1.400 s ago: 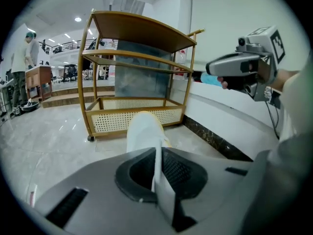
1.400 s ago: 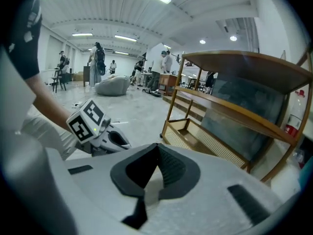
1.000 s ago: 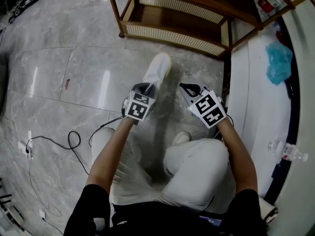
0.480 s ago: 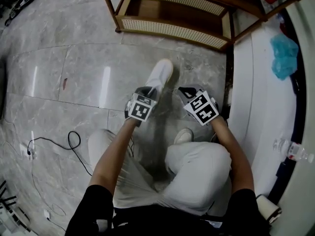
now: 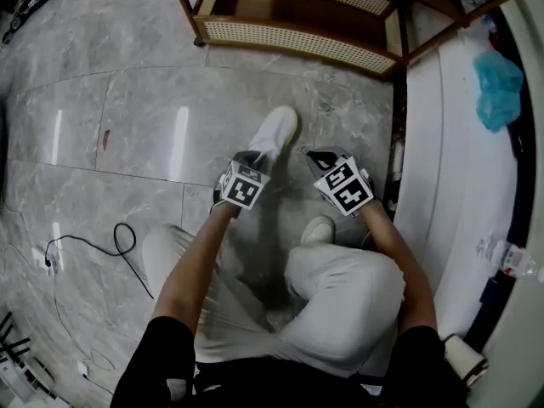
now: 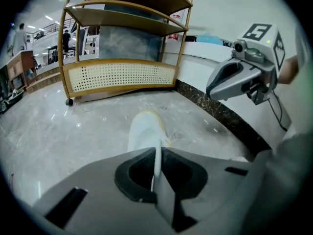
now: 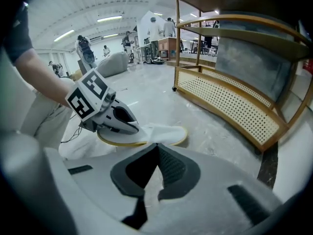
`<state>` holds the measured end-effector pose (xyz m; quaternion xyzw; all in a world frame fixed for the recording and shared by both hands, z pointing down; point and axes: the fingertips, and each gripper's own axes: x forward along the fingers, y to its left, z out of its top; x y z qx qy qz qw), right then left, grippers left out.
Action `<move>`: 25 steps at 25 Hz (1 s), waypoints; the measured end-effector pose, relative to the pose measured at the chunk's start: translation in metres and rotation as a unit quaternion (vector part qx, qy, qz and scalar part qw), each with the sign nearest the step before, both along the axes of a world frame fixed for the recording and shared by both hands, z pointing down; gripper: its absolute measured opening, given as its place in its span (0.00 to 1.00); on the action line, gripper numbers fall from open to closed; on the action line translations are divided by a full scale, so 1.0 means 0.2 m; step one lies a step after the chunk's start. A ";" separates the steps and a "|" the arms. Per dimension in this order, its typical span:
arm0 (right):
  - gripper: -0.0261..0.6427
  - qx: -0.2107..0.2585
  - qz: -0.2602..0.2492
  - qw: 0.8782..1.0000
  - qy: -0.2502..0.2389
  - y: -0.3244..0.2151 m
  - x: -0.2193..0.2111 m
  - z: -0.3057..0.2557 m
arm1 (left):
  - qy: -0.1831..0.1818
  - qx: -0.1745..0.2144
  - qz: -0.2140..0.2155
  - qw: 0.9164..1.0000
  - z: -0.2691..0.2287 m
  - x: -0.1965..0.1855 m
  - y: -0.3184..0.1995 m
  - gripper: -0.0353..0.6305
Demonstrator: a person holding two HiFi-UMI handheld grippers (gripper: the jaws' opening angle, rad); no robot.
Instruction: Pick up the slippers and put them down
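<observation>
Crouched low, with white trouser legs (image 5: 340, 296) bunched at 6 o'clock in the head view. Spotted a small white shape (image 5: 318, 229) just past the knee.

Gripped one white slipper (image 5: 274, 128) with the left tongs (image 6: 157, 150), pinched almost fully closed on the thin back rim, with only a white sliver showing between them. Held the right tongs (image 7: 157, 146) with tips together and nothing in them, just beside the slipper's heel at its 3 o'clock.

Found the slipper lying flat and long, toe toward 12 o'clock, low over the grey stone floor (image 5: 136, 126).

Looked light and soft, like thin cloth on a flat sole with a yellow edge. Probably floppy when held by one end. Not slippery, not easy to break. Best taken at the back rim or the open top edge, thin enough there for a pinch. Judged a grab across the wide flat sole likely to slide off.

Farther out at 12 o'clock, saw a wooden shelf (image 5: 297, 45) with a woven panel.

Could not tell shoe from second slipper in that white shape by the knee. Could not tell sole on the floor from sole just above it. Lost the shelf top past the picture edge. Saw tiny people (image 7: 156, 27) far off, too small to say more.
</observation>
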<state>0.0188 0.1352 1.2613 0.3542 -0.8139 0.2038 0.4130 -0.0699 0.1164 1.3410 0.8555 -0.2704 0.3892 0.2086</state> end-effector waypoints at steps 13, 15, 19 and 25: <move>0.02 -0.022 -0.003 1.000 0.008 0.04 -0.01 0.09 | 0.010 -0.016 -0.008 1.000 0.06 0.00 0.03 0.08; 0.02 -0.024 -0.009 1.000 0.012 0.05 -0.03 0.11 | 0.008 -0.014 -0.005 1.000 0.06 0.00 0.02 0.08; 0.02 -0.024 -0.019 0.999 0.017 0.06 -0.04 0.11 | 0.001 -0.018 -0.004 1.000 0.07 -0.02 0.03 0.08; 0.02 -0.014 -0.008 1.000 0.016 0.03 -0.02 0.07 | -0.015 -0.001 -0.010 1.000 0.04 -0.08 -0.05 0.08</move>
